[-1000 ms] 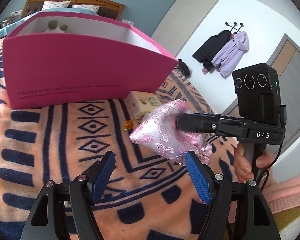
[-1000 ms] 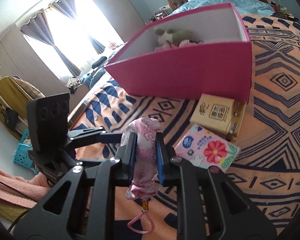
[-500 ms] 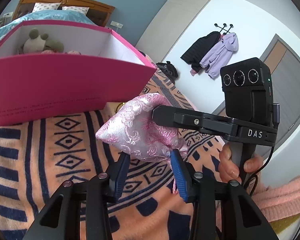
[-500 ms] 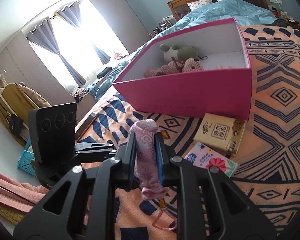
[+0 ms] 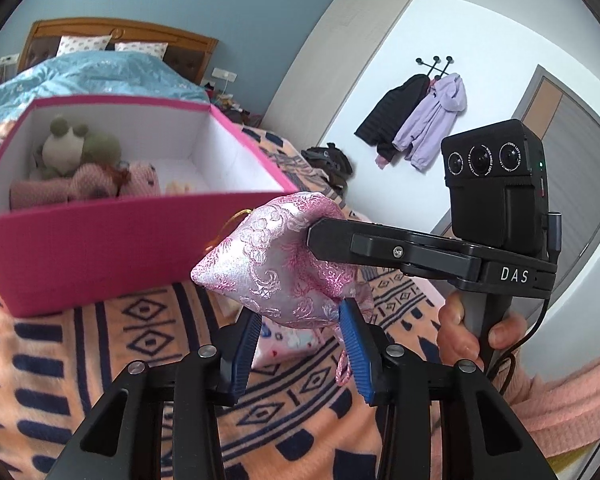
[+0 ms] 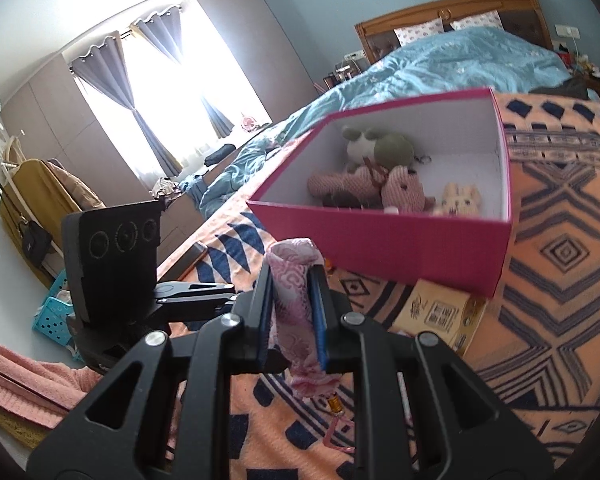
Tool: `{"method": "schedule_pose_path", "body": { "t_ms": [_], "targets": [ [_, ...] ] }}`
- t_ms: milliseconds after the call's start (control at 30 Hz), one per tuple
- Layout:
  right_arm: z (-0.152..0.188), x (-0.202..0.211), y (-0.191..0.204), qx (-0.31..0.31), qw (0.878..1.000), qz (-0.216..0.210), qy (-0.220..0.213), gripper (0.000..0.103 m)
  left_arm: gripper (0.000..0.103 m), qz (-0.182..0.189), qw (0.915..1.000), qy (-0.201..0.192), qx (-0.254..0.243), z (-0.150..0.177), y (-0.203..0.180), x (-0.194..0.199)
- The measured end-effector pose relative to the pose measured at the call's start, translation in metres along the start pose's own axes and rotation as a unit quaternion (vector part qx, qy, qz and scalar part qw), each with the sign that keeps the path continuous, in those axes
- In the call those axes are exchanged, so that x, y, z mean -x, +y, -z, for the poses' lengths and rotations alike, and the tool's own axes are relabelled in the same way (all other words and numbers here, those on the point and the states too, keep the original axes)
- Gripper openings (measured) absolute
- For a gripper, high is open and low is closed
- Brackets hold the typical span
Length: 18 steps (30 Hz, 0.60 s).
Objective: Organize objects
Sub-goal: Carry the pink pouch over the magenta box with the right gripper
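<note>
above the blanket (image 5: 100,360), short of the box (image 5: 100,248), 2 grippers share the pouch (image 5: 284,256): the right gripper (image 6: 292,312) clamps its middle, the left gripper (image 5: 300,336) pinches its lower corner, so diverging pulls could likely tear it free or drop it early.

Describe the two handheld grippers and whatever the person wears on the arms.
Both grippers are matte black, angular frames with silver screws and ribbed blue pads. The left gripper fills its own view. The right gripper carries a boxy black camera block with three round lenses and a green light, white "DAS" lettering and a black cable down its handle. A ribbed pink sleeve covers the arm.
</note>
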State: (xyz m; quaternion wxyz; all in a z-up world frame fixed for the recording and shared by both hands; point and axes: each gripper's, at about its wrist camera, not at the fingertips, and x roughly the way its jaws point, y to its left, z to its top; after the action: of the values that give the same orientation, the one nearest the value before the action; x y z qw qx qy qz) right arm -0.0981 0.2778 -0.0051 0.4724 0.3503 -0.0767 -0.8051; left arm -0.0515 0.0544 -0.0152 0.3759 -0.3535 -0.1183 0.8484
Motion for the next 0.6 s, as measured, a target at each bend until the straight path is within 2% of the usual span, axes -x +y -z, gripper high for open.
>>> {"method": "schedule_pose_path", "body": {
  "t_ms": [400,600],
  "targets": [
    [-0.033,0.010,0.011,0.030,0.999,-0.003,-0.026,0.020,0.041,-0.017,0.9988,-0.027,-0.038,-0.029,-0.010,0.017],
    [-0.056,0.014,0.013,0.040,0.998,-0.008,-0.045,0.020,0.041,-0.022,0.9976,-0.044,-0.049,-0.054,-0.009,0.022]
  ]
}}
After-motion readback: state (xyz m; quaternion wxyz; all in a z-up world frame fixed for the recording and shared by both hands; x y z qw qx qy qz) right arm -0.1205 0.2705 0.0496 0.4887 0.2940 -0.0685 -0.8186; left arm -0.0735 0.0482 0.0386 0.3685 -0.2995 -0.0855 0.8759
